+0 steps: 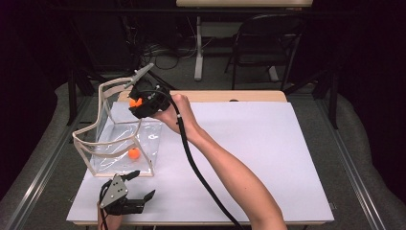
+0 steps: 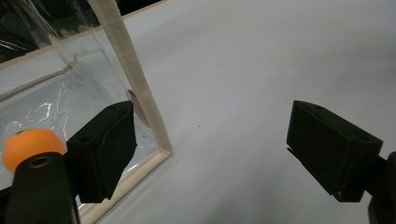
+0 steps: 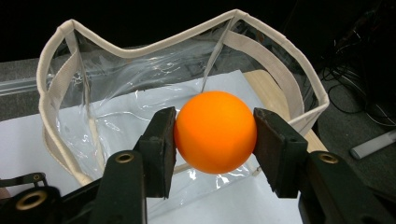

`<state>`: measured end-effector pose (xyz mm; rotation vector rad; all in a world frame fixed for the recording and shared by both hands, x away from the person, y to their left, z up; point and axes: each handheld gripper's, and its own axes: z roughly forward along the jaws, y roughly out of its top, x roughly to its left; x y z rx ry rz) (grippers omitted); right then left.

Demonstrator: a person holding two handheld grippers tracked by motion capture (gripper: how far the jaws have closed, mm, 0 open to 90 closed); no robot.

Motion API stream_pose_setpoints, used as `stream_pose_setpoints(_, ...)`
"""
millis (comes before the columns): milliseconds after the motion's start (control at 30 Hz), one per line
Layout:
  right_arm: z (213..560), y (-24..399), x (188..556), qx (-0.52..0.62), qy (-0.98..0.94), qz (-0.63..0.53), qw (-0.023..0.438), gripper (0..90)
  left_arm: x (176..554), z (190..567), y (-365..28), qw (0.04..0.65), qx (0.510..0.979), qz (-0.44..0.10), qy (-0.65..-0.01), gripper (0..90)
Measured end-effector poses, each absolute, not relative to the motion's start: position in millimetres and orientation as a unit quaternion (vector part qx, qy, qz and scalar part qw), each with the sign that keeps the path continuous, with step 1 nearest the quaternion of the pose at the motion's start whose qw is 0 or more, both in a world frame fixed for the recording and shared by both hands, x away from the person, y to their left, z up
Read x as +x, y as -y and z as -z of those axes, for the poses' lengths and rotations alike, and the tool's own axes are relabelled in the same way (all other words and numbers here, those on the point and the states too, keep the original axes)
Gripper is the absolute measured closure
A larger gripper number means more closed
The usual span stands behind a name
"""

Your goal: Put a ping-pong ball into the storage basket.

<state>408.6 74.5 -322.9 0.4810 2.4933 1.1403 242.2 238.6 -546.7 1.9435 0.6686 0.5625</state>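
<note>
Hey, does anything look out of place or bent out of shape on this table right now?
The clear bag looks a bit odd: its cream rim sags and waves instead of standing square. Nothing is spilled. One orange ball lies inside it, and the right gripper holds another ball above the opening.

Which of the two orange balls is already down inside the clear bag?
The loose orange ball lying on the bottom of the clear bag. The other ball is clamped in the right gripper, above the bag's opening.

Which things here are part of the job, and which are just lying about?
In the job: right gripper; orange ball between its fingers; clear bag; second ball inside it; left gripper, open beside the bag.
Lying about: folding chair; floor cables.
</note>
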Motion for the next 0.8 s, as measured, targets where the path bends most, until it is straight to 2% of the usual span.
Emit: stream_pose_setpoints(800, 332.3, -93.7, 405.5, 0.158, -0.889, -0.397, 0.165, 50.7, 242.7, 547.3, -238.3, 0.484, 0.798, -0.230, -0.276, 16.1)
